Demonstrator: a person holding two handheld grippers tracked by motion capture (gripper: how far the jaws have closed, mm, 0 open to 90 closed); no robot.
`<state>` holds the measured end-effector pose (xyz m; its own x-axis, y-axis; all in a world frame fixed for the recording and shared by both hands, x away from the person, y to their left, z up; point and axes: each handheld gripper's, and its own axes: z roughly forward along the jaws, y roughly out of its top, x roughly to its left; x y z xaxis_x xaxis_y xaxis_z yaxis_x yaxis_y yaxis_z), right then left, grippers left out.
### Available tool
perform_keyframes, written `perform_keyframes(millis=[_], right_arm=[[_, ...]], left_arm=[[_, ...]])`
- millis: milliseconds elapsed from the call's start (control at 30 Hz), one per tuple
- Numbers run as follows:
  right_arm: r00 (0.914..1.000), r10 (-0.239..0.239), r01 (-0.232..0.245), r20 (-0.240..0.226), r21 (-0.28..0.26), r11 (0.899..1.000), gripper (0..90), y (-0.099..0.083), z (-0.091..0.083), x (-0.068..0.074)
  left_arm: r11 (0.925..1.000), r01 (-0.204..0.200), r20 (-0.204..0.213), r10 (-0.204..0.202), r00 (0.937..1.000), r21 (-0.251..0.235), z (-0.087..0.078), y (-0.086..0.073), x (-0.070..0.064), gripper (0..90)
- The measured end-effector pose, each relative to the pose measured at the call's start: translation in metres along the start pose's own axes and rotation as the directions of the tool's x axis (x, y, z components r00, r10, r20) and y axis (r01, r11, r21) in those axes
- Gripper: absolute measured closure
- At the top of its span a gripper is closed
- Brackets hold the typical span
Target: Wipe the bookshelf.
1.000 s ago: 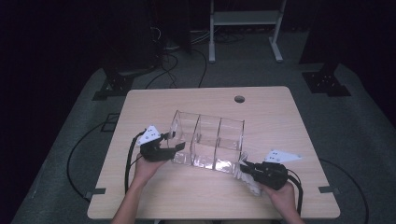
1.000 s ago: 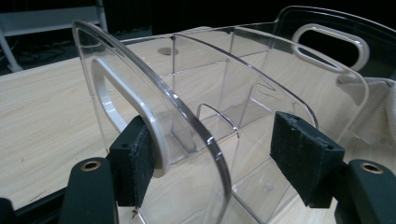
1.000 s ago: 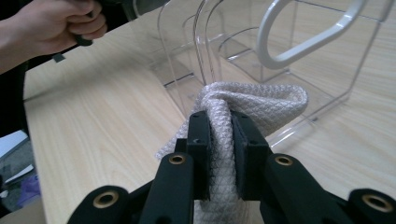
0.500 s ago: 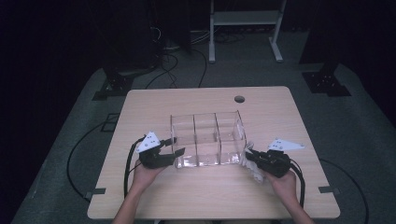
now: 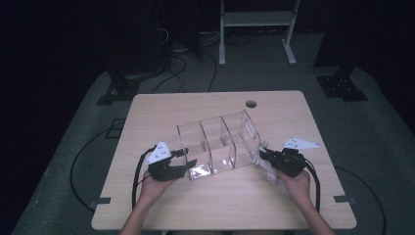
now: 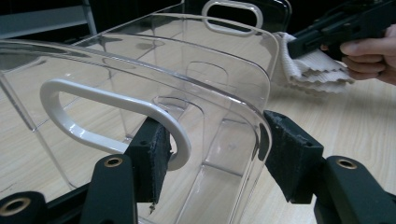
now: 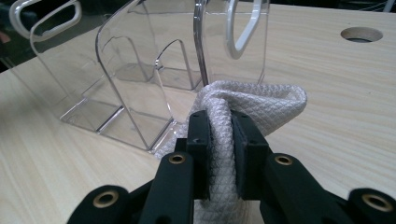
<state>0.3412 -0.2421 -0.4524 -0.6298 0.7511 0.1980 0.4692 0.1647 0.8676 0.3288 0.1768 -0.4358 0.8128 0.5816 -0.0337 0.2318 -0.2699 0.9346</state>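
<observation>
centre of the high frame: clear organizer (image 5: 219, 144) with three compartments, tilted on the wooden table (image 5: 161, 110)
left gripper (image 5: 177, 164): jaws part open around the organizer's near end wall by its white handle (image 6: 112, 114), pads (image 6: 152, 156) at or just off the plastic (likely bracing it so it won't slide)
right gripper (image 5: 266, 157): jaws clamped tight on a folded white cloth (image 7: 243, 109)
cloth position: touching the organizer's right end, lower right of centre
purpose: looks like wiping the plastic while the other hand steadies it
</observation>
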Motion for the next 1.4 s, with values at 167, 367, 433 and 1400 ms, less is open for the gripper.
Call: perform_keyframes(millis=[167,367,433,1400], right_arm=[[1.0,0.0,0.0,0.006,-0.007,1.0,78.2,0.002,0.002,-0.005],[1.0,0.0,0.0,0.003,-0.011,1.0,78.1,0.002,0.003,-0.009],[0.9999,-0.007,0.007,0.011,-0.011,1.0,78.1,0.001,0.003,-0.01],[0.9952,-0.08,0.085,0.056,-0.082,0.993,78.2,0.045,-0.017,0.007]], left_arm=[[1.0,-0.008,0.005,0.008,1.0,0.003,0.0,0.0,-0.004,45.3],[1.0,-0.01,0.006,0.01,0.9999,-0.001,0.0,-0.001,-0.006,48.2],[0.9999,-0.013,0.01,0.013,0.9999,0.0,-0.001,-0.001,-0.008,48.3],[0.9993,-0.012,-0.014,0.012,0.9998,-0.036,-0.002,-0.008,-0.023,49.1]])
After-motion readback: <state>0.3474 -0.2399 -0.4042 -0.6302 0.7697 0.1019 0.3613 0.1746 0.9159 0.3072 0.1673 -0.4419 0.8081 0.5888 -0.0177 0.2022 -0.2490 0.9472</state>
